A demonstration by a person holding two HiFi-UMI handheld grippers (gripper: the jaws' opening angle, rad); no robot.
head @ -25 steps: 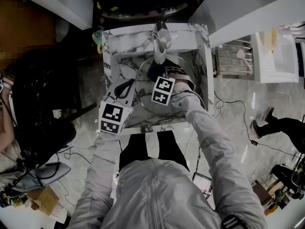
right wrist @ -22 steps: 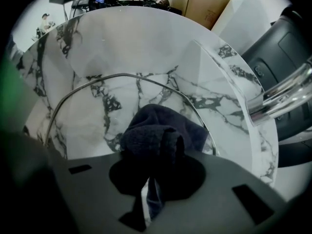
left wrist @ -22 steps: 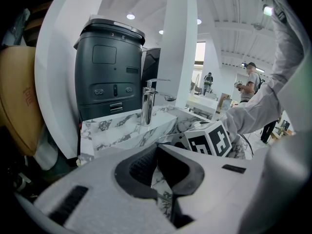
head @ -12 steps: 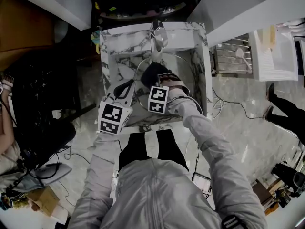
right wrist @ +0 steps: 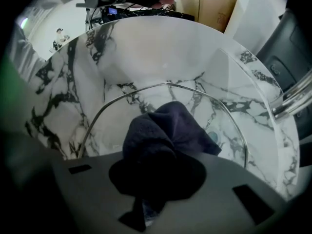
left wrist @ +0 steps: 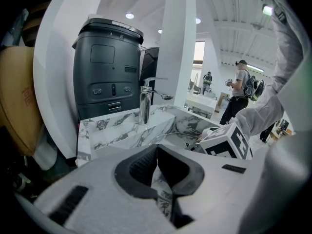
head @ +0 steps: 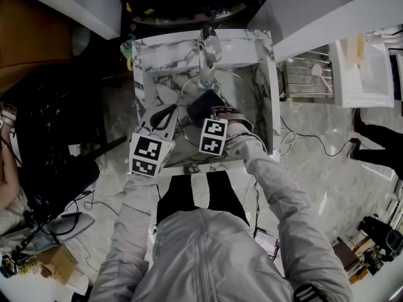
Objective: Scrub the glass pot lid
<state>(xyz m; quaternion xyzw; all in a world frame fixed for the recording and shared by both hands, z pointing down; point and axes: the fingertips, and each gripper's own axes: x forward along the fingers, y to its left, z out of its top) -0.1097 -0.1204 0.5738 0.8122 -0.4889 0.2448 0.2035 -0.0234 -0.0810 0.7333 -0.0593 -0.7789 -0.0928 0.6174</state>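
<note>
Head view alone shows both grippers over the marble sink (head: pixel 143 65), right gripper view shows right gripper (right wrist: pixel 156 177) clamped on dark cloth (right wrist: pixel 165 130) upon glass pot lid (right wrist: pixel 146 101), left gripper (left wrist: pixel 157 149) jaws pinched together at lid's rim.

Marble floor (head: pixel 315 115), white column (left wrist: pixel 178 48), ceiling spotlights (left wrist: pixel 129 15)

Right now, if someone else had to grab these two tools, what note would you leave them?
Left hand-held gripper: closed at the left rim of the glass pot lid, apparently pinching it steady.
Right hand-held gripper: shut on a dark cloth that is pressed onto the lid's glass.
The lid lies in the marble sink, below the faucet.
Done: cloth is on the glass; how clean it is can't be told.
Left: wipe the rest of the lid.
</note>
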